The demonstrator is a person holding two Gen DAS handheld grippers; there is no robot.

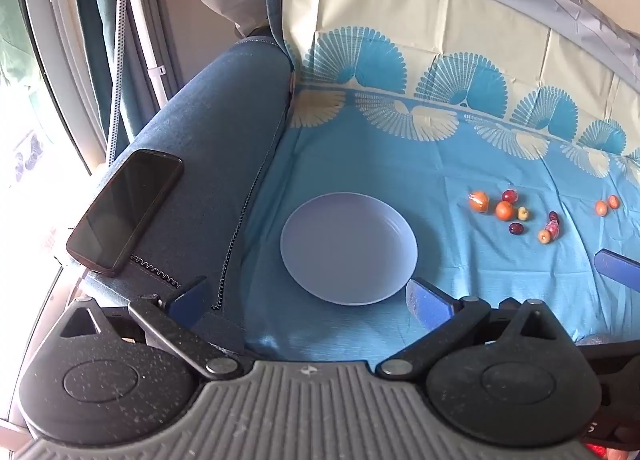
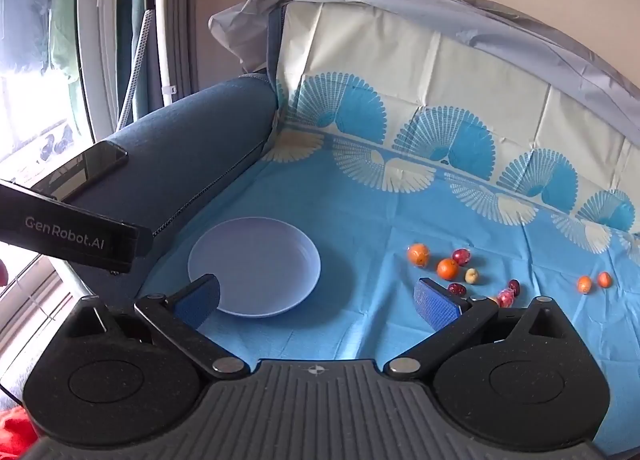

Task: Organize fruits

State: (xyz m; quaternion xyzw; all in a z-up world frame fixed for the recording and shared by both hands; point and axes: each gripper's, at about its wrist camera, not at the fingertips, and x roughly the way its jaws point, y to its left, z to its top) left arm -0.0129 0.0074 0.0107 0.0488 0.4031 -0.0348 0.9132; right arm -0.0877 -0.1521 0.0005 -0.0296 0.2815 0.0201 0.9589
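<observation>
A scatter of small fruits lies on the blue cloth to the right of the plate, well apart from it. They are round or oval and glossy: two oranges sit at the left of the group, one seemingly in a clear wrap, though the view is too small to be sure. Beside them are a dark red one, a pale yellow one, two more dark red ones nearer the camera, and a pinkish wrapped piece partly hidden behind the right gripper's finger. Two small orange fruits lie off alone, farther right, just beside each other. The plate is pale lilac, shallow and bare, resting flat on the cloth near the sofa arm, where a dark phone lies. The left gripper hangs in front of the plate with its blue pads spread wide, gripping nothing. The right gripper is likewise spread wide and unloaded, its left pad over the plate's near rim and its right pad just short of the fruits.
</observation>
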